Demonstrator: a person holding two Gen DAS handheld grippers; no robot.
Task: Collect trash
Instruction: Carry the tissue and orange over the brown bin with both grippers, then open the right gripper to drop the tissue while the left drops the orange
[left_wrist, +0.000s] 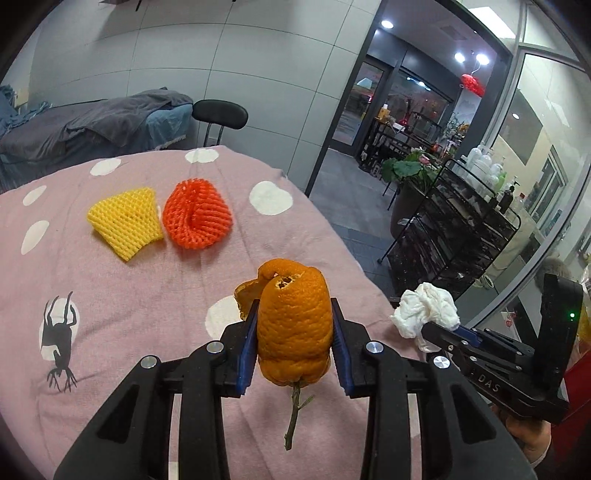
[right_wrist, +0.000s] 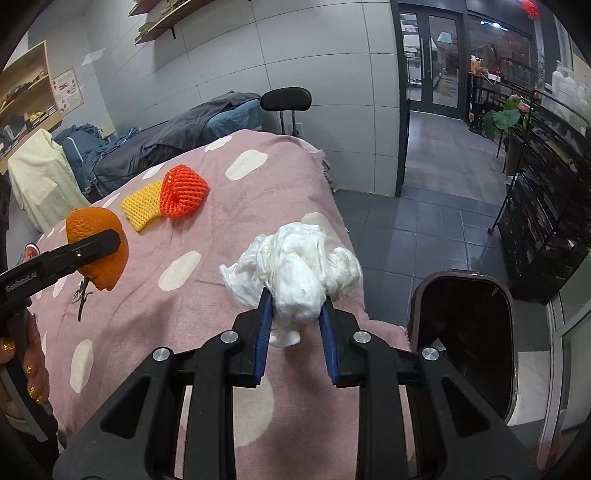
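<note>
Orange peel (left_wrist: 293, 325), curled and with a stem hanging below, is sitting pinched between the blue pads of the left gripper (left_wrist: 294, 334), raised above the pink spotted cloth (left_wrist: 129, 314). Beside it the right gripper (right_wrist: 295, 314) is squeezing a crumpled white tissue (right_wrist: 295, 269) over the cloth's edge, near a dark open bin (right_wrist: 465, 325) on the floor. Farther back, a yellow foam net (left_wrist: 125, 221) and a red foam net (left_wrist: 197, 216) are lying on the cloth, touching each other
</note>
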